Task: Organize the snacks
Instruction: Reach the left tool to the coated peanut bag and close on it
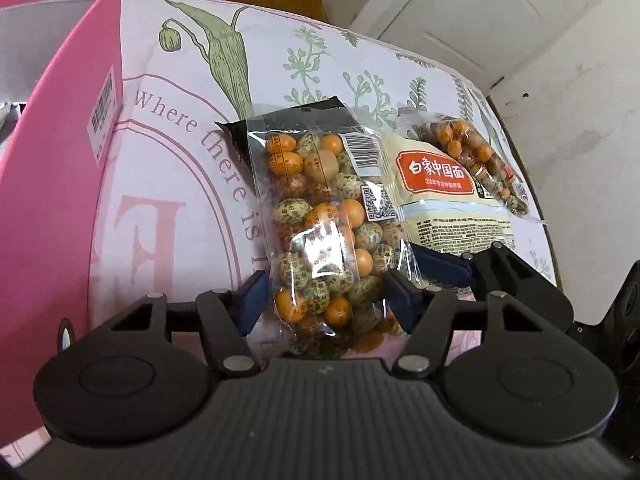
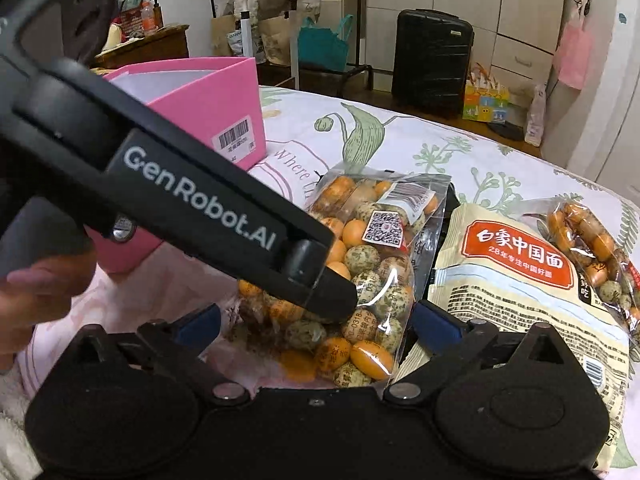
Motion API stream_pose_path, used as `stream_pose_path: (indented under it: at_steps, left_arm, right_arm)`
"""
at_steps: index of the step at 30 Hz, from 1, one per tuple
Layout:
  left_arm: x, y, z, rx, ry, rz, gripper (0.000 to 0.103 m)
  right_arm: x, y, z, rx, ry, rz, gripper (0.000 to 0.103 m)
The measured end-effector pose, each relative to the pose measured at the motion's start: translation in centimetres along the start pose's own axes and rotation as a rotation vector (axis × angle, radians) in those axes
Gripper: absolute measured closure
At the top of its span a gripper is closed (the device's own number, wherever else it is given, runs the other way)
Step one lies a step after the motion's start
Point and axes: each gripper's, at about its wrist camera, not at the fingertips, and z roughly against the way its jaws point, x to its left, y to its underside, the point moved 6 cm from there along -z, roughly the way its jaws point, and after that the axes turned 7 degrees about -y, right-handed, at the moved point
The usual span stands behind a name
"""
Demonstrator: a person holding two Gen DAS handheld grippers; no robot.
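Both the left gripper and right gripper stand released around the soft, crinkly, slippery candy bag beside the pink box; pinch its middle.

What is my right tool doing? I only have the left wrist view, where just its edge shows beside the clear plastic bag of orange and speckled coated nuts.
Observer: The right tool is open, with one blue finger on each side of the near end of the clear plastic bag of orange and speckled coated nuts.
Operator: Is anything above that bag?
Observer: Yes, the left tool reaches in diagonally from the upper left, and its black tip lies over the bag.
Operator: What's behind the work area?
Observer: A black hard-shell suitcase stands upright on the floor beyond the flower-printed cloth.
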Motion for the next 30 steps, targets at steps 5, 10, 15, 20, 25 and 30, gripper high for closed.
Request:
stream_pose_path:
  at_steps: [5,10,15,20,25,30]
  left_arm:
    - [-0.4,0.2,0.8,-0.014,-0.043,-0.033,0.044]
    - [-0.2,1.2,1.3,0.047,-0.021,0.000,0.044]
    - [-0.8,2.5,2.6,0.085,-0.022,0.002,0.044]
    - [-1.6,3.9,5.0,0.099,-0.022,-0.007,0.044]
    - [-1.8,4.8,7.9,0.105,-0.016,-0.004,0.044]
    - [-1.4,5.5,11.0,0.103,-0.032,-0.006,0.044]
  right_arm:
    - [-0.6,-0.1,1.3,-0.040,-0.021,-0.090,0.012]
    - [-1.1,0.1,2.3,-0.034,-0.052,-0.148,0.026]
    - [-0.2,0.1,3.2,0.025,-0.067,-0.145,0.023]
    - [1.2,-0.2,4.8,0.079,-0.102,-0.165,0.015]
    - [2.8,-0.9,6.6,0.084,-0.120,-0.153,0.012]
    - [5.2,-1.6,8.3,0.093,-0.143,-0.123,0.012]
